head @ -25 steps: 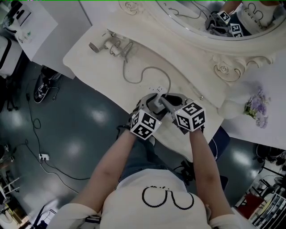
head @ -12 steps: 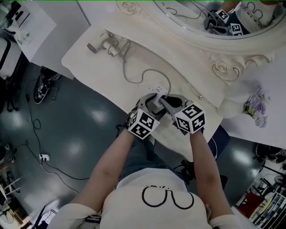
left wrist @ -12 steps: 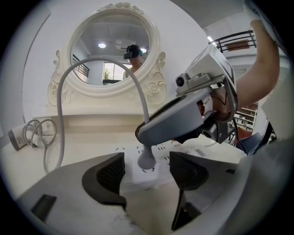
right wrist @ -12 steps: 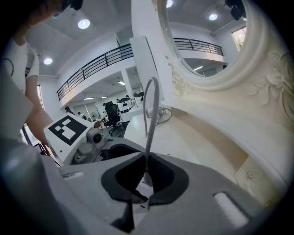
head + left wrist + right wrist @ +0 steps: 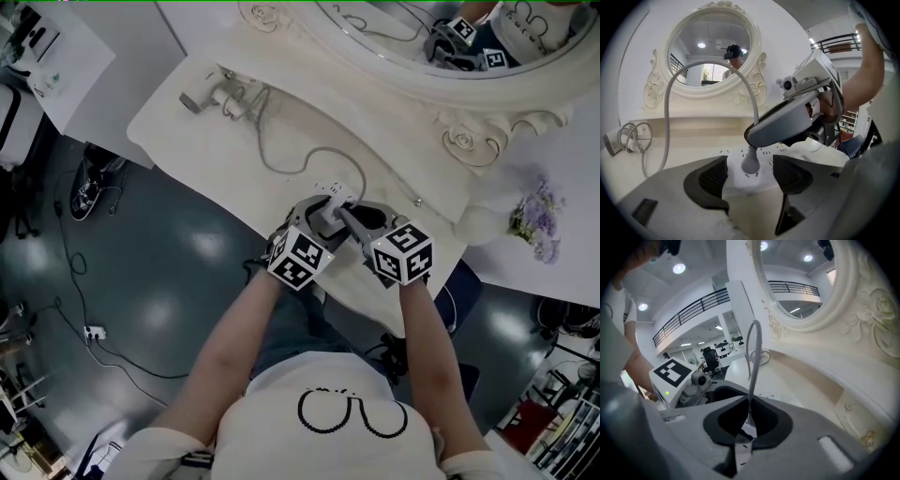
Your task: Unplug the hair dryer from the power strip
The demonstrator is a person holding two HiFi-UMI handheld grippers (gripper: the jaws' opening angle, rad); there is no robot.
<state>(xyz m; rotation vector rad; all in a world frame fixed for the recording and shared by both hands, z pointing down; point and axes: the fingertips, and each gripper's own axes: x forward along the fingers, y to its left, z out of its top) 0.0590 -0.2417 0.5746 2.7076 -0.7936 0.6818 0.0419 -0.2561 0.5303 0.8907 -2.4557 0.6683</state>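
A white hair dryer (image 5: 200, 96) lies at the far left of the cream vanity table (image 5: 178, 127). Its grey cord (image 5: 309, 155) loops across the top to a white power strip (image 5: 330, 190) near the front edge. In the left gripper view the grey plug (image 5: 750, 161) sits in the power strip (image 5: 740, 180). My left gripper (image 5: 750, 180) straddles the strip, with its pads against the strip's sides. My right gripper (image 5: 749, 420) is shut on the plug where the cord (image 5: 753, 357) enters it, and its finger (image 5: 787, 124) hangs over the plug. Both grippers (image 5: 323, 208) (image 5: 345, 214) meet over the strip.
An ornate oval mirror (image 5: 450, 84) stands behind the table and reflects the grippers. A bunch of pale purple flowers (image 5: 536, 225) sits at the right. The table's front edge runs just under my hands, with dark floor and loose cables (image 5: 89, 328) below.
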